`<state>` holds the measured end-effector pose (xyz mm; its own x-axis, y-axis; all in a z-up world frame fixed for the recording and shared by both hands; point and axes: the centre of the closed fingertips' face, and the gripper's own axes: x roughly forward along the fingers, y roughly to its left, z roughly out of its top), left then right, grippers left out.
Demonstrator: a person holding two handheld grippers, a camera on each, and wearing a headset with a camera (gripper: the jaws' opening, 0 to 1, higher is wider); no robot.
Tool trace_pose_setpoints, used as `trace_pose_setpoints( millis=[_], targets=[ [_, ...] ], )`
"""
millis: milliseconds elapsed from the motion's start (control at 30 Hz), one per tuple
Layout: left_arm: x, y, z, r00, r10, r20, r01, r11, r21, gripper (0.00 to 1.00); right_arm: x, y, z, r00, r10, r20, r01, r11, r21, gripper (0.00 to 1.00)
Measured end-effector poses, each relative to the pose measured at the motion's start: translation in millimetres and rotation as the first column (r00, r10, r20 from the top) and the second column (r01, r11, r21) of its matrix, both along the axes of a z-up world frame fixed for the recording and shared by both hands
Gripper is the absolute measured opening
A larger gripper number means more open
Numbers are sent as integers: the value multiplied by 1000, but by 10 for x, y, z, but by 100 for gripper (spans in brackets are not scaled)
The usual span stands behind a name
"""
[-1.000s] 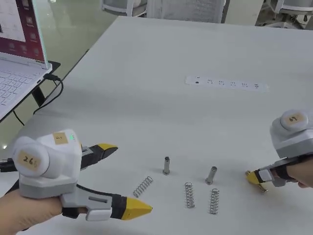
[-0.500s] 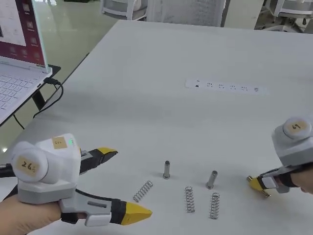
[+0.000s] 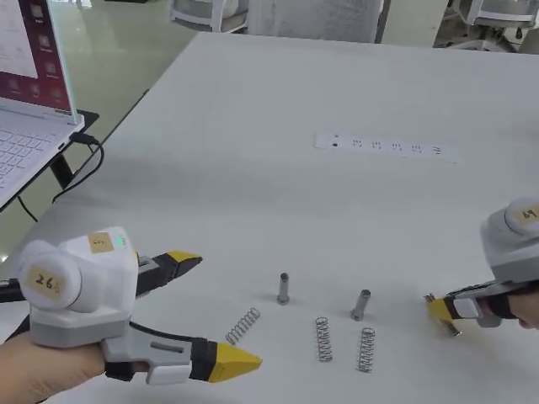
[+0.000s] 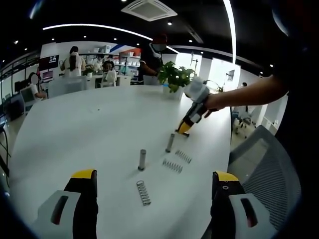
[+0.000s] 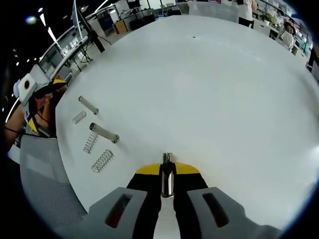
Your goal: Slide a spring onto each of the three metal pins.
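Tabletop (image 3: 278, 194), white and bare, takes up most of the head view. Its left edge runs on a slant from the top centre down to the lower left, and its right side runs out of frame. A power strip (image 3: 386, 146) lies flat in the upper middle, well apart from the parts, with open surface between. Beyond the left edge, in the upper left corner, an open laptop (image 3: 21, 101) has a black cable (image 3: 84, 156) plugged into its side. Its screen text is too small to read.

Two pins (image 3: 283, 288) (image 3: 360, 305) stand upright in the lower middle, apart from each other. Three springs (image 3: 243, 325) (image 3: 322, 338) (image 3: 365, 348) lie flat just below them, none on a pin.

The left gripper (image 3: 221, 310) is at the lower left, jaws spread wide and empty, with its yellow tips near the leftmost spring. A round sticker (image 3: 44, 284) on its cap reads "26", followed by a mark I cannot make out. The right gripper (image 3: 440, 309) comes in at the lower right edge, its jaws pinching the third pin (image 5: 167, 179). In the right gripper view that pin lies lengthwise between them, with its head poking past the yellow tips. The edge sticker (image 3: 526, 215) on this gripper, cut by the frame, shows one handwritten digit I cannot read for sure.
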<state>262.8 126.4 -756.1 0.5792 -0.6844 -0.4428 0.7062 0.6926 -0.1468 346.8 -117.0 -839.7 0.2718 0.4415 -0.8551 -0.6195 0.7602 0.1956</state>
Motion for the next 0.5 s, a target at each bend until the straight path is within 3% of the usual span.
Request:
trace_pose_setpoints(
  millis=[500],
  targets=[
    [7,-35,13,1000,-6,3,6,1000,-1,92,-51,31,113,999,-4,54,1,999,53,4]
  ],
)
